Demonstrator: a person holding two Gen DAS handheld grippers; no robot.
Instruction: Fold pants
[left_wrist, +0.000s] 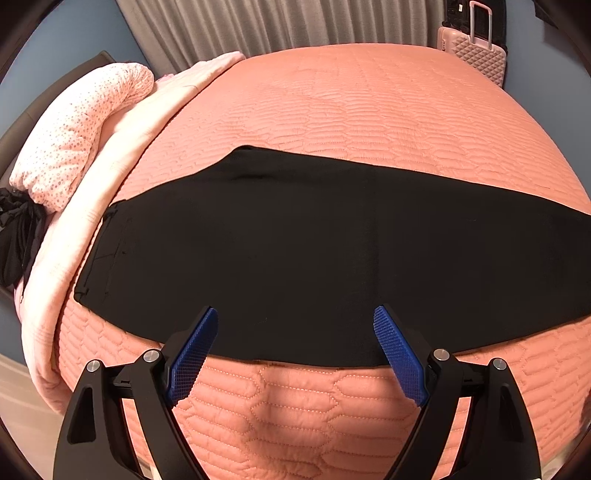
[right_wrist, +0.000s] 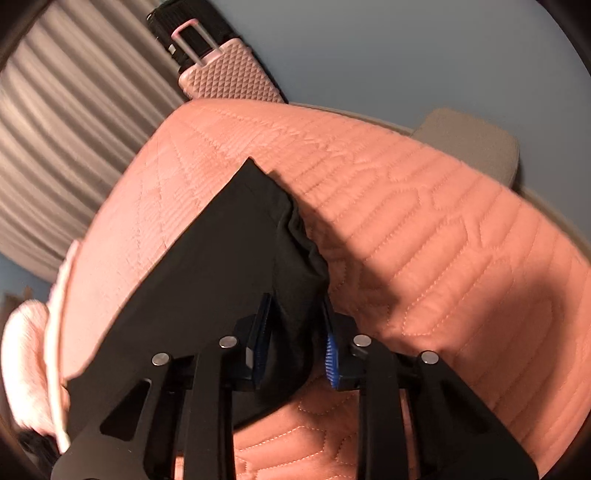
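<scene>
the black pants (left_wrist: 295, 251) lie across the coral bedspread (left_wrist: 369, 110). the right gripper (right_wrist: 295, 332) pinches one bunched end; the left gripper (left_wrist: 295, 332) hovers spread. lifting one-handed could drag everything crooked.

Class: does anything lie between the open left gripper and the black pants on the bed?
Nothing visible does. The left gripper hangs open over the near edge of the pants; only bare bedspread lies below it.

Bed (left_wrist: 369, 110) under a salmon quilted cover fills the room's centre. Grey pleated curtain (left_wrist: 258, 26) hangs behind it. Blue-grey wall (right_wrist: 406, 55) to the side. Pink suitcase (left_wrist: 476, 55) stands upright beyond the bed's far corner. Pale bedding (left_wrist: 74, 140) heaped at the bed's left edge.
</scene>
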